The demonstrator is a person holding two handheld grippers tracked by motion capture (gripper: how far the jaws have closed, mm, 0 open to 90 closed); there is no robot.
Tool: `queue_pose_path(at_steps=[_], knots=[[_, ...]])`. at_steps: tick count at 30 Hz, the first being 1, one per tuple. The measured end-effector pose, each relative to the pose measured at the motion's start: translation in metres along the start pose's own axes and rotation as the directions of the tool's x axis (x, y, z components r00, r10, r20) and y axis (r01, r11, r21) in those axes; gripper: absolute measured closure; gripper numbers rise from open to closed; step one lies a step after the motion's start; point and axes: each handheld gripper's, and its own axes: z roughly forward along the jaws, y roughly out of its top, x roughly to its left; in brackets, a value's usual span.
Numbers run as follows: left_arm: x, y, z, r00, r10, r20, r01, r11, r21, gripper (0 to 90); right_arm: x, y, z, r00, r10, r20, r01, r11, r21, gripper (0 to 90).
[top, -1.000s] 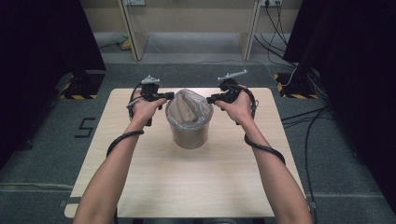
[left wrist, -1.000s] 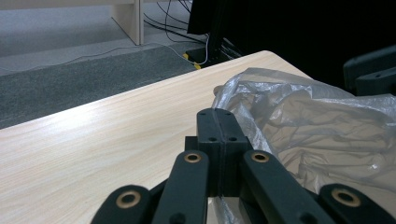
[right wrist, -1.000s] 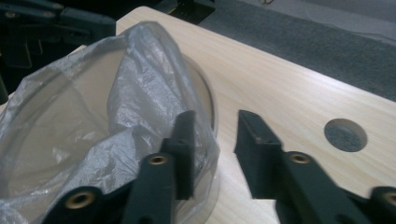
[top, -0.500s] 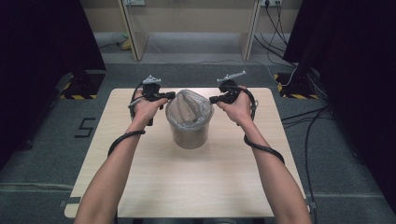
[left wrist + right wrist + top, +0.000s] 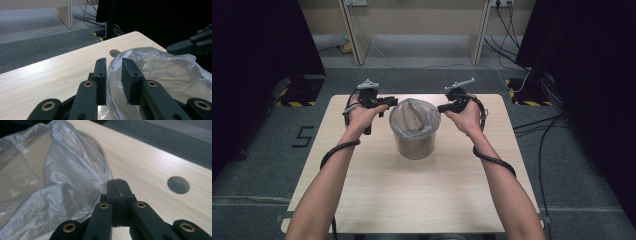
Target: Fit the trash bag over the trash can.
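I am fitting the bag (image 5: 414,116) over the bin (image 5: 414,142); left gripper (image 5: 114,75) gapes astride its edge, right gripper (image 5: 117,191) pinched together, seemingly bare; next, clamp left and pull down

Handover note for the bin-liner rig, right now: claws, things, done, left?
Left claw: jaws open, straddling the plastic bag at the bin's near-left rim; no grip yet.
Right claw: jaws shut at the bag's right edge; whether film is pinched between them, I cannot tell.
Bin stands mid-table, bag loosely draped in and over its mouth.
Done: bag sits in the bin.
Left: probably close the left claw and spread the bag over the rim.
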Motion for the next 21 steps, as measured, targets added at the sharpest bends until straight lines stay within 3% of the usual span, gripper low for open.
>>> queue_pose_path(at_steps=[5,8,12,15,18,21], knots=[[0.007,-0.003,0.0,0.9995,-0.029,0.008,0.029,0.9992,0.026,72.6,0.002,0.009,-0.009,0.9996,0.0,0.028,0.001,0.999,-0.044,72.5],[0.007,-0.005,0.003,0.9991,-0.04,0.014,0.039,0.9984,0.041,72.8,0.003,0.014,-0.012,0.9997,0.003,0.025,-0.001,0.997,-0.076,67.5],[0.008,-0.006,0.008,0.9988,-0.046,0.015,0.045,0.9974,0.055,78.6,0.006,0.018,-0.007,1.0,-0.008,0.005,0.008,0.998,-0.07,64.9],[0.006,-0.006,0.012,0.9993,-0.036,0.003,0.036,0.9977,0.058,84.2,0.006,0.017,-0.001,0.9999,-0.015,0.004,0.016,0.998,-0.055,68.1],[0.005,-0.005,0.014,0.9995,-0.029,-0.009,0.03,0.9979,0.058,86.5,0.005,0.016,0.003,0.9999,-0.015,-0.003,0.015,0.999,-0.051,80.2],[0.004,-0.005,0.015,0.9995,-0.029,-0.016,0.03,0.9983,0.051,86.6,0.005,0.015,0.004,0.9999,-0.014,-0.007,0.013,0.999,-0.047,86.7]])
